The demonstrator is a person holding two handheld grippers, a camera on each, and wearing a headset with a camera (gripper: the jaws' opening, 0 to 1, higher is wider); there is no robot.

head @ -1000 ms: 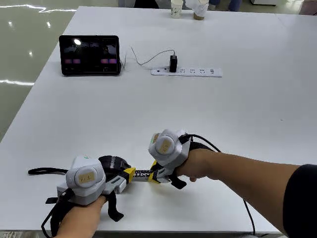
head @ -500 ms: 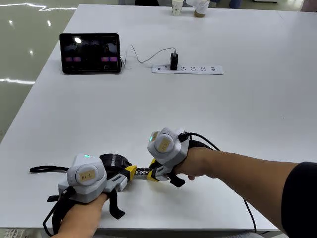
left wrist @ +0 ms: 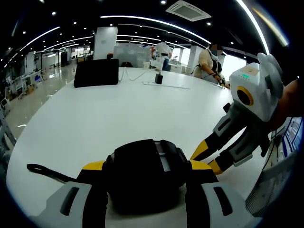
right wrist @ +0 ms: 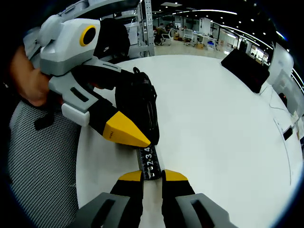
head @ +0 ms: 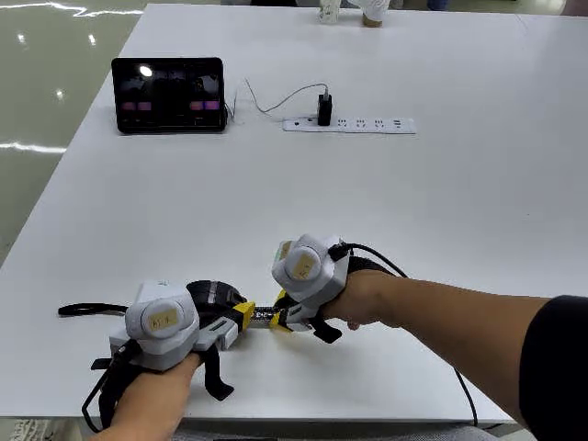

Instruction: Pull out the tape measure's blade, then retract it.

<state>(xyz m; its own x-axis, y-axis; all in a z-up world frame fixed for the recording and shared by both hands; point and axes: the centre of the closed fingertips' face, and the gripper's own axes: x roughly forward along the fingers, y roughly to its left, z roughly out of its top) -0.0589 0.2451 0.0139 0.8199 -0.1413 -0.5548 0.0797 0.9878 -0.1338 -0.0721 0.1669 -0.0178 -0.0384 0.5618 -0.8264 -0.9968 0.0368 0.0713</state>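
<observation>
The black tape measure point(head: 211, 296) lies near the table's front edge, and my left gripper point(head: 223, 312) is shut on its body. In the left gripper view the case point(left wrist: 142, 183) sits between the two yellow-tipped jaws of my left gripper point(left wrist: 147, 166). A short length of blade point(head: 262, 318) runs right from the case to my right gripper point(head: 279, 322). In the right gripper view the numbered blade point(right wrist: 148, 161) ends between the closed jaws of my right gripper point(right wrist: 153, 176), just short of the case point(right wrist: 140, 107).
A dark tablet point(head: 168, 95) stands at the back left. A white power strip point(head: 349, 125) with a black plug and cable lies behind centre. Cups point(head: 372, 11) stand at the far edge. A black strap point(head: 87, 310) trails left of the left gripper.
My right gripper has edged left towards the tape measure, and the visible blade is a little shorter. The left gripper keeps its hold in the same place.
</observation>
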